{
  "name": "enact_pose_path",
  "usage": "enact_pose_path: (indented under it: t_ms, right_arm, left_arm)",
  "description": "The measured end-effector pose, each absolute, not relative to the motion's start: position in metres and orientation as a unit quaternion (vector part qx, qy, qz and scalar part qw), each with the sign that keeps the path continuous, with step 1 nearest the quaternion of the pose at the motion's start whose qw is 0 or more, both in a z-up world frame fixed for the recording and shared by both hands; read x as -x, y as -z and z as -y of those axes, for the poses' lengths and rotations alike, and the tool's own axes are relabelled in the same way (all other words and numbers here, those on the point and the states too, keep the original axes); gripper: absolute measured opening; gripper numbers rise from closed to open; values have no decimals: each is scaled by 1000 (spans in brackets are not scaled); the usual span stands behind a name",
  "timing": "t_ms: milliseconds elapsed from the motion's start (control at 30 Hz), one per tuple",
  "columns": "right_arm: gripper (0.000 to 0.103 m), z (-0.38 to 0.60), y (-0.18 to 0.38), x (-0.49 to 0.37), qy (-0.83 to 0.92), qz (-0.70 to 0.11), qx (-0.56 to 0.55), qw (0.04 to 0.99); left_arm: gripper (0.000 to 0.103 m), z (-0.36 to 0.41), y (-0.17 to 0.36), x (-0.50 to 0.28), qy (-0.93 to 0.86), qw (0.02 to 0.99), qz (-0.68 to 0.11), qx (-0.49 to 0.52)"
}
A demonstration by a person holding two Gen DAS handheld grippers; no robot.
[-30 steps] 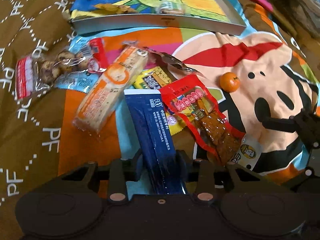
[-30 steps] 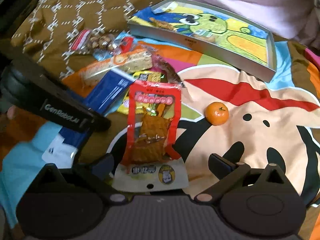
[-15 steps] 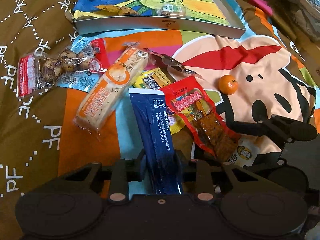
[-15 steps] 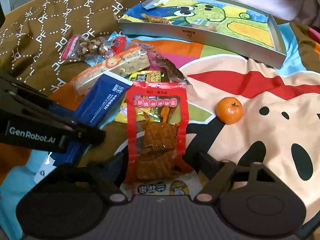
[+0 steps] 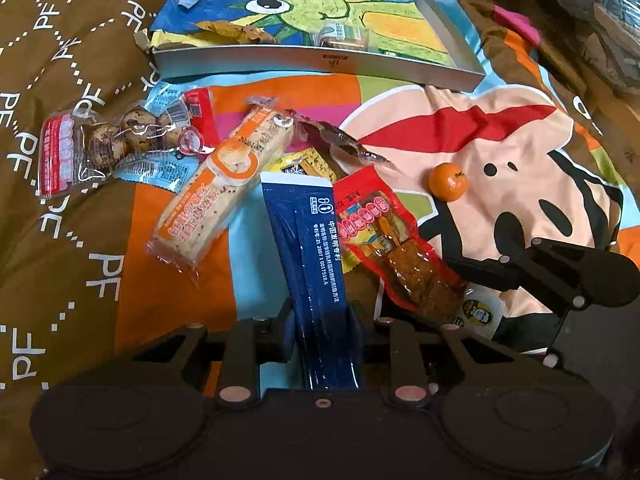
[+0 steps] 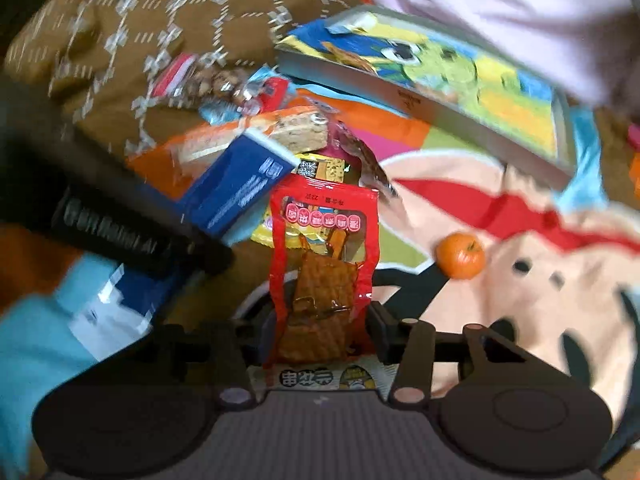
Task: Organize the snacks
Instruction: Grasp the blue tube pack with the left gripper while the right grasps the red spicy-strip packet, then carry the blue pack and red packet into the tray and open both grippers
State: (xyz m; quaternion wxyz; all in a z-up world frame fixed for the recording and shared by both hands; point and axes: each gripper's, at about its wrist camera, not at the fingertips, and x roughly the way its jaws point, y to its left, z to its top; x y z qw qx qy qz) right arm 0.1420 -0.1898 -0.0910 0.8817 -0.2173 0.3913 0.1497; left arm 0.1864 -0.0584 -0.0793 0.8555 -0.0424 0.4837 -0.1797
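Note:
My left gripper (image 5: 322,328) is shut on the near end of a long blue snack packet (image 5: 308,256), which also shows in the right wrist view (image 6: 236,192). My right gripper (image 6: 320,332) is shut on a red packet of brown dried tofu (image 6: 322,264), lifted a little; it also shows in the left wrist view (image 5: 396,252). An orange biscuit pack (image 5: 224,196), a clear pack of spotted eggs (image 5: 108,144) and a yellow packet (image 5: 304,164) lie on the blanket. A shallow silver tray (image 5: 320,60) with a cartoon lining sits behind them.
A small mandarin (image 5: 448,182) lies on the cartoon-print blanket (image 5: 500,148) to the right of the snacks. The tray holds a few small wrapped items (image 5: 340,36). A brown patterned quilt (image 5: 60,60) lies to the left. Pink fabric (image 6: 500,8) lies behind the tray.
My right gripper has closed on the red tofu packet and begun lifting it; its view is now blurred. My left gripper stays shut on the blue packet and has risen slightly.

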Motion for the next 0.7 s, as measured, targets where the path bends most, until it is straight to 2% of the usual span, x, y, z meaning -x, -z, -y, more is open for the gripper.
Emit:
enact_pose_path:
  t_ms: [267, 467, 700]
  right_arm:
    - [50, 177, 97, -133, -141, -375, 280, 872]
    - [50, 165, 102, -114, -104, -306, 413, 852]
    - [50, 164, 104, -112, -80, -293, 446, 842]
  left_arm:
    - [27, 58, 78, -184, 177, 858, -480, 42]
    - [27, 53, 73, -183, 170, 867, -465, 51]
    - [27, 52, 69, -181, 175, 872, -452, 61]
